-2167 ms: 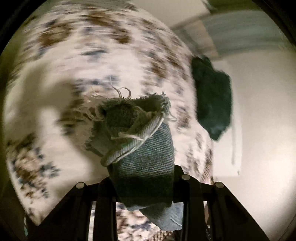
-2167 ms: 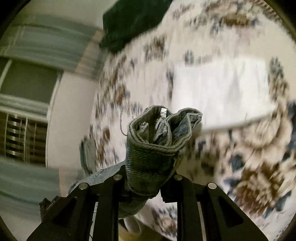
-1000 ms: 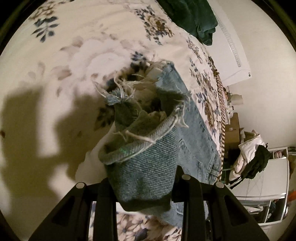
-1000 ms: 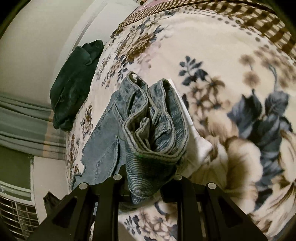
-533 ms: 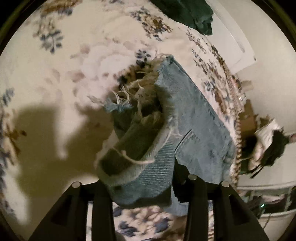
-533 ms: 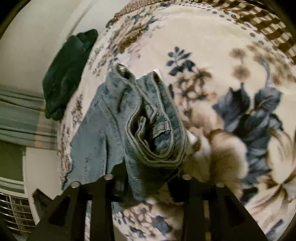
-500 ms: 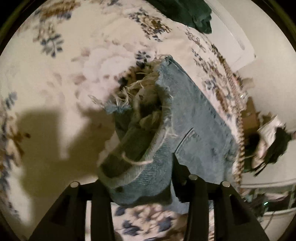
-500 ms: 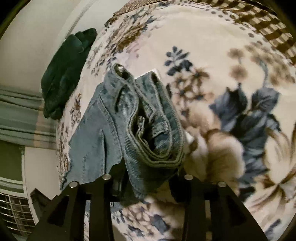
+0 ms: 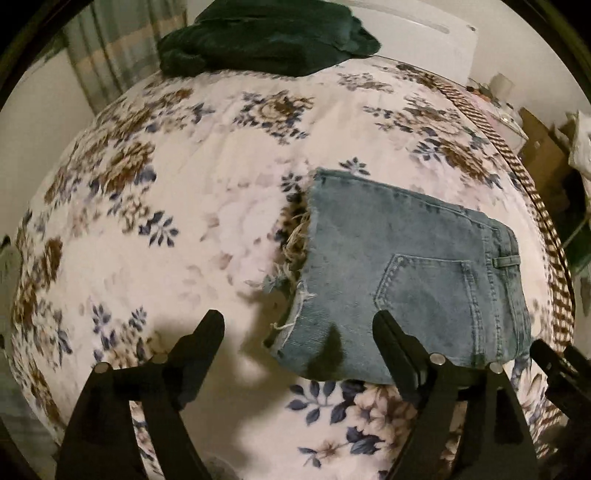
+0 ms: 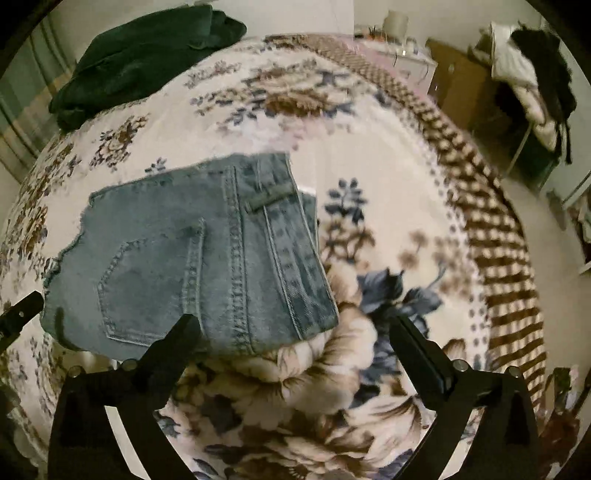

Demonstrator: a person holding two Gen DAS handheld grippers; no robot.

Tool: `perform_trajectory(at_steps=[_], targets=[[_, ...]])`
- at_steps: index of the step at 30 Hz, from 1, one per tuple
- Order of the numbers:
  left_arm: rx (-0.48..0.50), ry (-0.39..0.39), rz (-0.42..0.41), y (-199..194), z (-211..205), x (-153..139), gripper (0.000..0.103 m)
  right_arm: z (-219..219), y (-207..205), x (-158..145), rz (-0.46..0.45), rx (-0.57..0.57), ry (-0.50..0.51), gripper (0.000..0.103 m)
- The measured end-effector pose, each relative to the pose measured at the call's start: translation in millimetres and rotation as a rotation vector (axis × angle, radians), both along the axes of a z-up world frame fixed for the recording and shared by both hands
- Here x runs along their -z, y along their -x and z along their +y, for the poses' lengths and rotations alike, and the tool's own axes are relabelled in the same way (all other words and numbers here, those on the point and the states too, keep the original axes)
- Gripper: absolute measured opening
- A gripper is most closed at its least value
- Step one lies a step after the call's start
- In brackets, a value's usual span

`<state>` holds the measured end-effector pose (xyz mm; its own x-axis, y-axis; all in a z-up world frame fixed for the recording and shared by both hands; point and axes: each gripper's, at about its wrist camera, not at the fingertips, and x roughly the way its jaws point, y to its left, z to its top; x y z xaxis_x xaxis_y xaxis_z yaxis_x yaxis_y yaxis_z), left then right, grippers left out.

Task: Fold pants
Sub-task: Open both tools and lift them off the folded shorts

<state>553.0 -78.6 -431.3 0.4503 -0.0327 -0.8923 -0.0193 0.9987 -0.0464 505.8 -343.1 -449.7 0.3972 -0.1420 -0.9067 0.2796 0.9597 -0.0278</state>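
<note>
The light blue denim pants [image 9: 406, 273] lie folded flat on the floral bedspread [image 9: 184, 221], back pocket up, frayed hems at their left edge. My left gripper [image 9: 299, 325] is open and empty, just above the near left corner of the pants. In the right wrist view the pants [image 10: 192, 258] lie left of centre with the waistband to the right. My right gripper [image 10: 295, 332] is open and empty, over the near right corner of the pants. The other gripper's tip [image 10: 18, 314] shows at the left edge.
A dark green garment [image 9: 266, 33] lies at the far end of the bed, also in the right wrist view [image 10: 140, 51]. The bed's checkered edge [image 10: 498, 206] runs along the right. Beyond it stand a cardboard box [image 10: 461, 77] and a rack with clothes [image 10: 532, 70].
Both grippers have opened and let go of the bunched denim. The pants now lie flat and folded on the bed, and both grippers have pulled back above them.
</note>
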Motion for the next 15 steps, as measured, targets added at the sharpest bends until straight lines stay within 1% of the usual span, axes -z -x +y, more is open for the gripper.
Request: perform_trajectory(at_steps=[6, 15], targets=[[0.057, -0.017, -0.035, 5.7, -6.2, -21.3, 0.082, 19.3, 7.4, -23.8, -0.010, 0.004, 0.035, 0.103], [0.079, -0.014, -0.065, 20.7, -8.4, -51.2, 0.082, 34.9, 29.7, -53.5, -0.037, 0.007, 0.049, 0.103]])
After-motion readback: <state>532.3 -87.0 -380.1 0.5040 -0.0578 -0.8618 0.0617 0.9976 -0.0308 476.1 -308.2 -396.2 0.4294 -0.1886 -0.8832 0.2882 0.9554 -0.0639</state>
